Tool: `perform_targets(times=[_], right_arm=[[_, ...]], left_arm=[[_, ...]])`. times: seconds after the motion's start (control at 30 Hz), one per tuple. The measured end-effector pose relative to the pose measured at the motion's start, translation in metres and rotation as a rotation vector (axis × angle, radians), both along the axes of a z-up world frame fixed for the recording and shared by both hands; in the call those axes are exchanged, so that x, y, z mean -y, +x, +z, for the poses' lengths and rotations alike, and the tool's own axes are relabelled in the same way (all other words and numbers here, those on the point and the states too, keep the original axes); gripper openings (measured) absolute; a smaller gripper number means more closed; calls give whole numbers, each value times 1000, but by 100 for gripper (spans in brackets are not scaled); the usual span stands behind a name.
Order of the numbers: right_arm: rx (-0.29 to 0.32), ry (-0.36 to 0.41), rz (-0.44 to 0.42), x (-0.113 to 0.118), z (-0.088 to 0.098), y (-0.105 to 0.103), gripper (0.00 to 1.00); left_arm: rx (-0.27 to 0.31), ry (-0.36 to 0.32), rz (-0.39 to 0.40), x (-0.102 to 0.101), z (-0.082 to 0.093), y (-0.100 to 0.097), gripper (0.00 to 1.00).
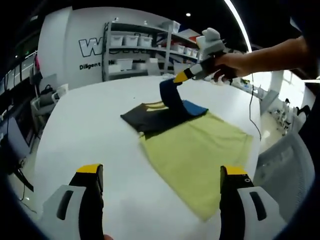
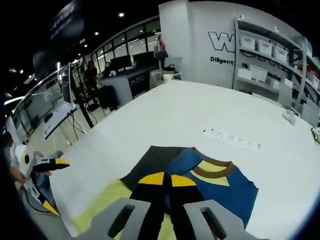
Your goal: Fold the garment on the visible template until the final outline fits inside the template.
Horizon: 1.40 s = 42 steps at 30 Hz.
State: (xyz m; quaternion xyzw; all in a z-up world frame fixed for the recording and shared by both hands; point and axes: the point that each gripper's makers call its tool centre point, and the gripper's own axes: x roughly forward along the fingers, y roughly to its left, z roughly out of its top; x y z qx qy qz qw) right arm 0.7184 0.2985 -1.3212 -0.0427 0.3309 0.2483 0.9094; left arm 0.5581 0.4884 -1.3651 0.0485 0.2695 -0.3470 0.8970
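A blue and dark grey shirt point(image 1: 150, 117) with a yellow and brown collar point(image 2: 212, 167) lies partly on a yellow-green template point(image 1: 200, 155) spread on the white table point(image 1: 90, 125). My right gripper point(image 1: 178, 79), held by a hand, is shut on a blue edge of the shirt and holds it lifted above the rest. In the right gripper view its jaws point(image 2: 163, 179) are pressed together on dark and blue fabric. My left gripper point(image 1: 162, 172) is open over the table's near edge, apart from the template, and holds nothing. It also appears as the left gripper point(image 2: 56, 185) at the table's edge.
A white power strip point(image 2: 232, 139) lies on the table beyond the shirt. Shelves with white bins point(image 1: 135, 45) stand behind the table. Desks with monitors and people point(image 2: 92, 75) are off to one side. A cable point(image 1: 254, 107) runs across the table's far right.
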Motion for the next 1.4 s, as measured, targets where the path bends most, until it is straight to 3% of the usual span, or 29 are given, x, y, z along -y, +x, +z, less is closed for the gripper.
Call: perform_targets(times=[0.37, 0.6, 0.93, 1.2, 1.33, 1.4], right_arm=[[-60, -37, 59, -32, -39, -13, 0], [-73, -50, 83, -51, -54, -12, 0], [-85, -95, 112, -61, -75, -7, 0], [-128, -76, 181, -80, -88, -20, 0], [-94, -89, 238, -86, -87, -24, 17], [-97, -114, 267, -84, -88, -27, 17]], left_arm=[[-13, -10, 4, -4, -5, 3, 95], [-28, -19, 12, -8, -10, 5, 95], [-46, -28, 25, -16, -15, 8, 95], [-54, -35, 25, -16, -18, 10, 94], [-64, -35, 21, -14, -23, 10, 94], [-66, -33, 16, -12, -24, 10, 94]])
